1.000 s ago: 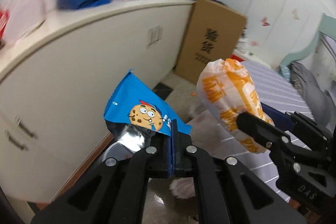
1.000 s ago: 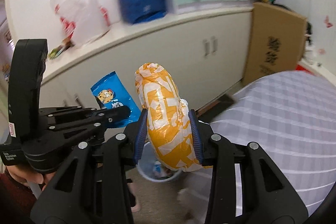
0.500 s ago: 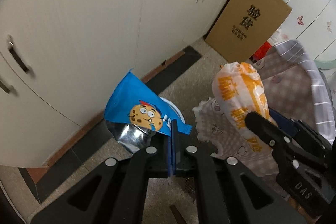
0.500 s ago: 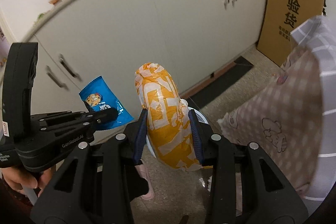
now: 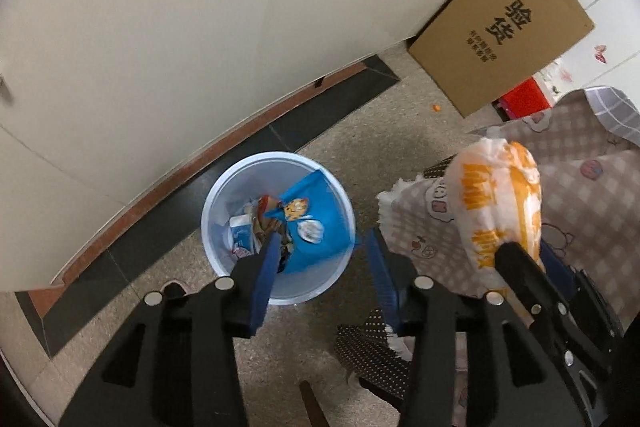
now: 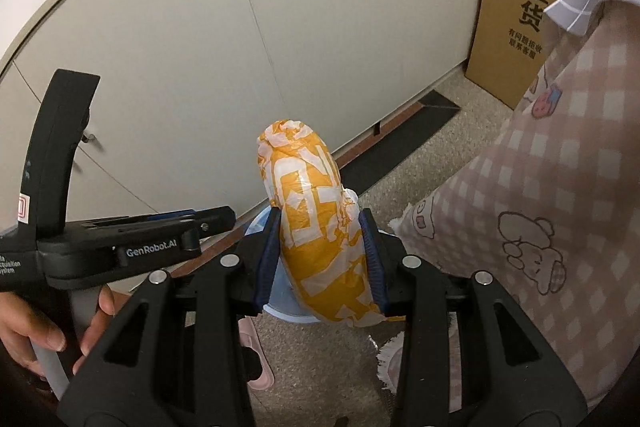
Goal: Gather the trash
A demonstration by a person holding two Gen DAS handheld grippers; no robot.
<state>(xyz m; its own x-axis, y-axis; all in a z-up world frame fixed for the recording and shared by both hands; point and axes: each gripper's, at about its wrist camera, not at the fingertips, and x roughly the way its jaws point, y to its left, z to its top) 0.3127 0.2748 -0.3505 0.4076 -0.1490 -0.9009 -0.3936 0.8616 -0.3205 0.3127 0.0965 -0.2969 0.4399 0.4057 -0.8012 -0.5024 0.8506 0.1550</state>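
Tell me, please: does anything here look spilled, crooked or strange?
Little stands out. The blue wrapper lies tilted against the bin rim, one corner poking above it. A small orange crumb sits on the floor by the cardboard box.

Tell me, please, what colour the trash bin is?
Pale blue bin, clearest in the left wrist view.

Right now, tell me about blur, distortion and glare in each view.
Left wrist view: strong fisheye bowing of the cabinet baseboard, dark vignette corners, blue cookie wrapper slightly motion-blurred inside the trash bin. Right wrist view: countertop edge curves the same way, orange-and-white wrapper sharp with soft sheen; no harsh glare, even indoor light.
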